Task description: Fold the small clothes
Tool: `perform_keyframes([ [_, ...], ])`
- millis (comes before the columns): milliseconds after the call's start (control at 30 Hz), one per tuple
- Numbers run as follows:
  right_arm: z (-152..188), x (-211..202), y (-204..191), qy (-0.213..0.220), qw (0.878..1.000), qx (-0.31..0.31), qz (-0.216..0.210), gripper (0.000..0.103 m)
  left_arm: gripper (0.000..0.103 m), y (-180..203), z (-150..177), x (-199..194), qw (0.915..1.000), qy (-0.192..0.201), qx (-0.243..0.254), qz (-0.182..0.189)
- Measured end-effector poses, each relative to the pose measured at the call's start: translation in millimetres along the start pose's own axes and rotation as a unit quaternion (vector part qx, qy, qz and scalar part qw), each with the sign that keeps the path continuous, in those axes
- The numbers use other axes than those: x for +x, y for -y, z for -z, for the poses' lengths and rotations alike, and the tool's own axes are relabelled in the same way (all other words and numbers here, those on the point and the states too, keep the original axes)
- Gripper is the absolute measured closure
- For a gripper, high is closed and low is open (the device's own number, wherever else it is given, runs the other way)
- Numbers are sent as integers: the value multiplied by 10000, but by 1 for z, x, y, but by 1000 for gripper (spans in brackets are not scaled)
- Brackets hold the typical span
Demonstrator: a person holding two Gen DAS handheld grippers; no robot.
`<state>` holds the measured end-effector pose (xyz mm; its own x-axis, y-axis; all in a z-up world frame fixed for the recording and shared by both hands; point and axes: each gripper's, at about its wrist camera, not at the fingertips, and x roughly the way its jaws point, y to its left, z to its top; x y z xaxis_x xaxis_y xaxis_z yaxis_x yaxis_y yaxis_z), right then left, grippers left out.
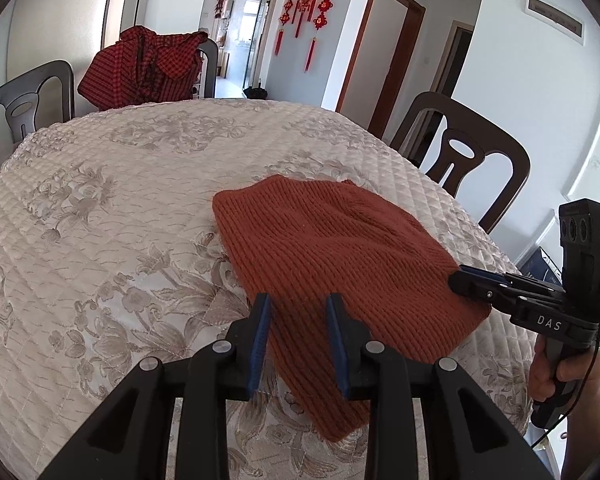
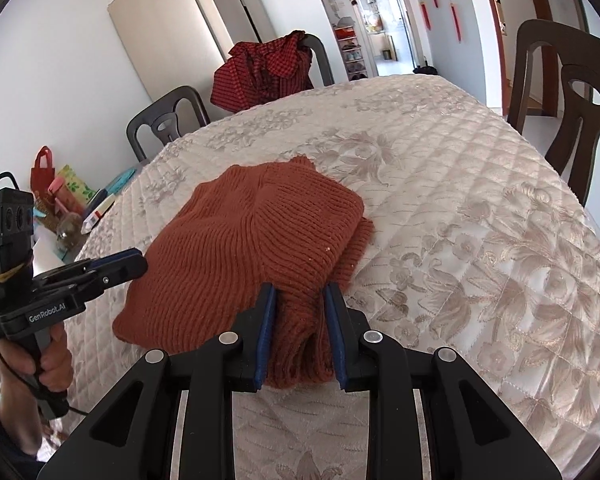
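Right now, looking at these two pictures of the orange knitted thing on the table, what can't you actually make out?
- Orange knit garment: folded over itself, so its type and the layers underneath stay hidden, in both views.
- Left gripper: in the left wrist view, whether its pads press the knit is unclear.
- Clutter beside the table: right wrist view, too small and partly hidden behind the other gripper.
- Red checked clothes on a chair: bunched up, shape unreadable.

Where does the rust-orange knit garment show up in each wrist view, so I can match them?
Left wrist view: the rust-orange knit garment lies right of centre on the quilted tablecloth, reaching between this gripper's fingers.
Right wrist view: the garment sits centre-left, its thick near fold between this gripper's fingers.
Shared landmark: the red checked cloth on the far chair.
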<state>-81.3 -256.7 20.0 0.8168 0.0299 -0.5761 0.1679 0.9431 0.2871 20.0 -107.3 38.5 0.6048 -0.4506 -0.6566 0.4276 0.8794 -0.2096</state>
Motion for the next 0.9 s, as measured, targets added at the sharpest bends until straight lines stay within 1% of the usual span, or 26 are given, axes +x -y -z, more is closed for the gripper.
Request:
perform_keyframes([
  [33, -1, 0, 0, -2, 10000, 10, -13, 77, 72, -1, -1, 0, 10000, 9, -22, 0],
  [100, -4, 0, 1, -3, 10000, 48, -65, 77, 68, -2, -3, 1, 10000, 20, -48, -11],
  [300, -8, 2, 0, -11, 10000, 23, -64, 77, 68, -4, -7, 4, 10000, 28, -77, -37],
  [433, -12, -6, -1, 207, 9997, 44, -124, 77, 68, -1, -12, 1, 9999, 145, -23, 37],
  [533, -16, -7, -2, 343, 9991, 25, -233, 77, 68, 1, -11, 12, 9999, 22, 39, 117],
  [667, -11, 17, 3, -69, 9999, 29, -103, 77, 67, -2, -10, 17, 9999, -28, -10, 131],
  [733, -11, 14, 7, -27, 9995, 185, -240, 77, 67, -4, -11, 15, 9999, -39, -60, 142],
  [900, -12, 10, 9, -2, 9994, 230, -247, 77, 67, -5, -10, 12, 9999, -38, -87, 88],
])
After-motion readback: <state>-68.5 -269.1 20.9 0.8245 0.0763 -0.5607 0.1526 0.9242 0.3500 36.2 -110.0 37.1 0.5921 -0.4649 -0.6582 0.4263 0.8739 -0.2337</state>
